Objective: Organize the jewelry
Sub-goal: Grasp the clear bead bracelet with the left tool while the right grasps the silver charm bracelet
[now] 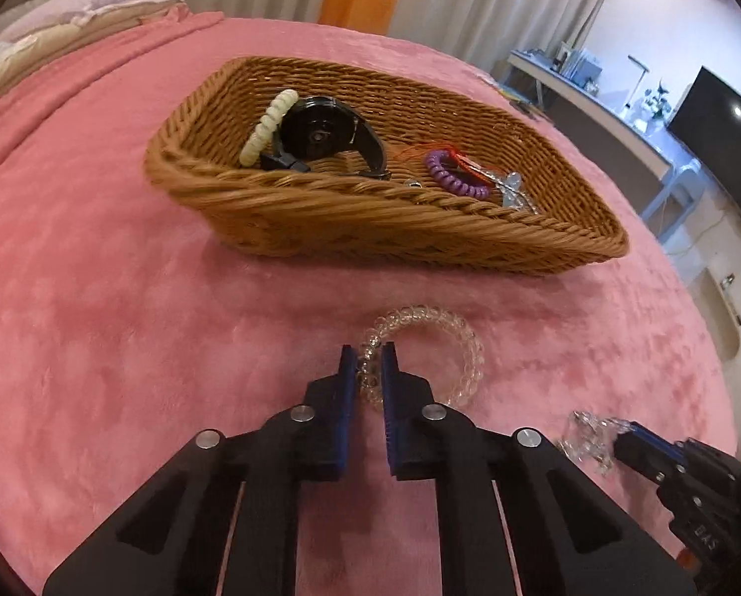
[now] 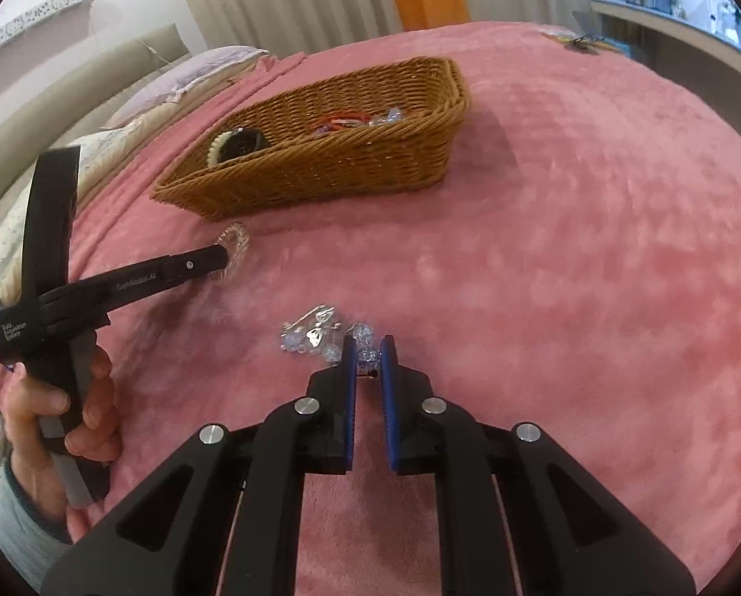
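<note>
Clear coil bracelet (image 1: 422, 352) lies on bed (image 1: 122, 323), near side clamped in left tongs (image 1: 370, 362); bead chain (image 2: 320, 337) clamped in right tongs (image 2: 369, 355) — basket (image 1: 370, 218) straight ahead of both, left nearer.

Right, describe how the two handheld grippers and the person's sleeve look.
Both grippers, left gripper and right gripper, are matte black linkages with silver rivets and blue ribbed pads. The left carries small white lettering and a grey handle. The sleeve is pale blue-grey.
</note>
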`<state>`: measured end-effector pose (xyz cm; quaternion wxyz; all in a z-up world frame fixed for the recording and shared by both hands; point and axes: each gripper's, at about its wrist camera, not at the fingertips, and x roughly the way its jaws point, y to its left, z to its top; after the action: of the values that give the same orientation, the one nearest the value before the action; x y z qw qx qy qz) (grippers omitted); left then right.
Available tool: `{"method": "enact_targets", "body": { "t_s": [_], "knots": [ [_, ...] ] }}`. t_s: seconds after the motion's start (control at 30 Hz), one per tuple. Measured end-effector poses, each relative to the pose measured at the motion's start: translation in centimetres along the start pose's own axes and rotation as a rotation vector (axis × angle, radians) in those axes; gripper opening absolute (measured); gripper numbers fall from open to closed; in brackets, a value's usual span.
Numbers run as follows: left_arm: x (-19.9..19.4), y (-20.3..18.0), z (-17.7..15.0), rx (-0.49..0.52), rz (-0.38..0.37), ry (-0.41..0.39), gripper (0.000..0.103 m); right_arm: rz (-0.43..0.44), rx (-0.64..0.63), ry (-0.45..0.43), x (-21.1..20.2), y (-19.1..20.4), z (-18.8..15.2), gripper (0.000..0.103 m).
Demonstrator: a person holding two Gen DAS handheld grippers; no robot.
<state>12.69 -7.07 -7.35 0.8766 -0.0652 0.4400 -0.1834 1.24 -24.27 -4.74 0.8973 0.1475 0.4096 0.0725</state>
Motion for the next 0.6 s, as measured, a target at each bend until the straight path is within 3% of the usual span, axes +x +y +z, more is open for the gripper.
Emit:
{"method": "enact_targets", "body": {
  "t_s": [0.07, 0.27, 0.3, 0.33, 0.4, 0.6],
  "knots": [
    [-1.3, 0.5, -1.1, -0.001, 0.012, -0.007, 0.007, 0.04, -0.008, 0.004, -0.3, 0.1, -0.2, 0.008],
    [-5.7, 2.3, -4.7, -0.038, 0.005, -0.064, 0.007, 0.039, -0.067, 0.003, -1.0, 1.3, -1.5, 0.011],
    [-6.3, 2.6, -5.2, -0.047, 0.003, -0.08, 0.007, 0.038, -0.07, -0.004, -1.2, 1.4, -1.5, 0.019],
    [-6.6, 2.6, -5.4, -0.051, -0.003, -0.092, 0.007, 0.033, -0.07, -0.016, -1.3, 1.5, -1.6, 0.034],
    [-7.3, 2.8, -6.1, -0.052, -0.03, -0.129, 0.007, 0.008, -0.067, -0.046, -1.7, 1.6, -1.6, 0.05],
    [-6.9, 2.3, -6.5, -0.039, -0.062, -0.13, 0.007, -0.077, -0.101, -0.021, 0.1, 2.4, -1.0, 0.05]
  ]
}}
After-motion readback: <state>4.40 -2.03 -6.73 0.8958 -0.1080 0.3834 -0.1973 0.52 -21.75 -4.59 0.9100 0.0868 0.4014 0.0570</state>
